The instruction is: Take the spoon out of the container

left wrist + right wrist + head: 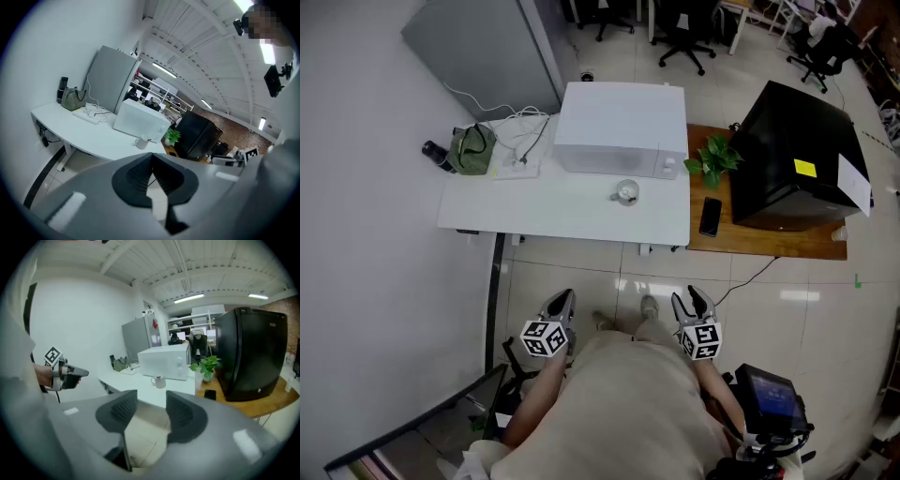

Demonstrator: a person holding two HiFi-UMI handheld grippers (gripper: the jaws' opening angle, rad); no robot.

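Observation:
A white mug (pixel 626 193) stands on the white table (pixel 544 211), just in front of the microwave, with a spoon handle sticking out of it. The mug also shows small in the left gripper view (pixel 142 142) and in the right gripper view (pixel 159 381). Both grippers are held close to the person's body, well short of the table, over the tiled floor. My left gripper (pixel 562 302) has its pads together and nothing between them. My right gripper (pixel 692 302) stands open and empty, with floor visible through the gap (pixel 151 399).
A white microwave (pixel 622 128) sits at the table's back. At the left end lie a green pouch (pixel 472 148), a black bottle (pixel 438 155) and a power strip with cables (pixel 517 167). To the right, a wooden table (pixel 769 242) carries a plant (pixel 712 157), a phone (pixel 710 217) and a black box (pixel 797 159).

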